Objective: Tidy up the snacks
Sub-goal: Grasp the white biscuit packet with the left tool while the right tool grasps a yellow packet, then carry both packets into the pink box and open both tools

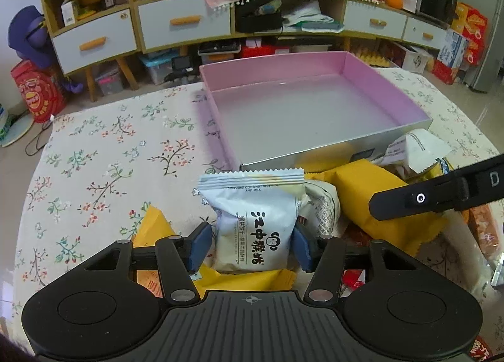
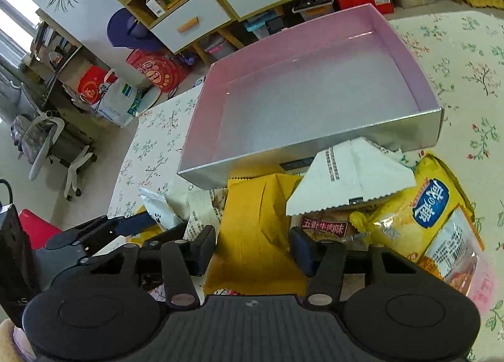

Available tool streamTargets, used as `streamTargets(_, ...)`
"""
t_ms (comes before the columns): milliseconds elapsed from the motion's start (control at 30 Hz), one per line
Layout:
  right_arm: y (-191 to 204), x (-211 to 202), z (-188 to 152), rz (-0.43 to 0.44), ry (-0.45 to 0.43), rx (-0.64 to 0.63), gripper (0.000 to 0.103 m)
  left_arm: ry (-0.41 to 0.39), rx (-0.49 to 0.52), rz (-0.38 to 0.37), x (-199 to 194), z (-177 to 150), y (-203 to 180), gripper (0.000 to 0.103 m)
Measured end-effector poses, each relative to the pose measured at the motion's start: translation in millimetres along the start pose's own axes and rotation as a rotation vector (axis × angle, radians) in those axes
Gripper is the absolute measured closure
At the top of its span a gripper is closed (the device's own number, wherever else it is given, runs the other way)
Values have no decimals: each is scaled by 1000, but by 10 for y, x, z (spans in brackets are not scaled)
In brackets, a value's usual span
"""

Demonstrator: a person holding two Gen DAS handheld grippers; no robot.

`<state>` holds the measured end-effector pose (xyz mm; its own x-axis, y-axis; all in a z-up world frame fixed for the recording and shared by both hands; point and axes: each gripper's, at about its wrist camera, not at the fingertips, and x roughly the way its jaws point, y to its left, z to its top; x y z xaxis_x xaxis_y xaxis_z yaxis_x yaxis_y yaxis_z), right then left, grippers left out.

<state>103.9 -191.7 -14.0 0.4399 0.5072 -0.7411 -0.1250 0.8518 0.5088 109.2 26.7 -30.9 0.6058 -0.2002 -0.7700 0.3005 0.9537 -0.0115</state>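
floral tablecloth [image 1: 104, 148] over the whole tabletop. big pink box [image 1: 315, 100] toward the far edge, nothing inside. snack pile at the near edge. left gripper [image 1: 250, 245] clamped on a white coconut biscuit pack [image 1: 255, 223]. right gripper [image 2: 252, 247] straddling a yellow packet [image 2: 255, 236], contact unclear.

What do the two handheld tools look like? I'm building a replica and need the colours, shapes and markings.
The left tool and the right tool look alike: black linkage arms with silver pivot pins, dark blue finger pads, a ribbed black base with a small crosshair mark, and a round disc at each side. Seen side-on from the left camera, the right tool's finger carries a silver screw and a letter D. No sleeves or cables show.
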Motion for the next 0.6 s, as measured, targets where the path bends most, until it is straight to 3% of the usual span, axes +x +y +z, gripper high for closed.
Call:
streamTargets(133, 20, 19, -10, -11, -8, -32, 77, -3, 6, 4, 0, -7, -3, 50)
streamTargets(300, 30, 37, -11, -26, -15, -71, 78, -7, 6, 13, -13, -23, -19, 58)
streamTargets(600, -7, -32, 2, -27, -17, -39, 97, -12, -24, -3, -104, -4, -9, 59)
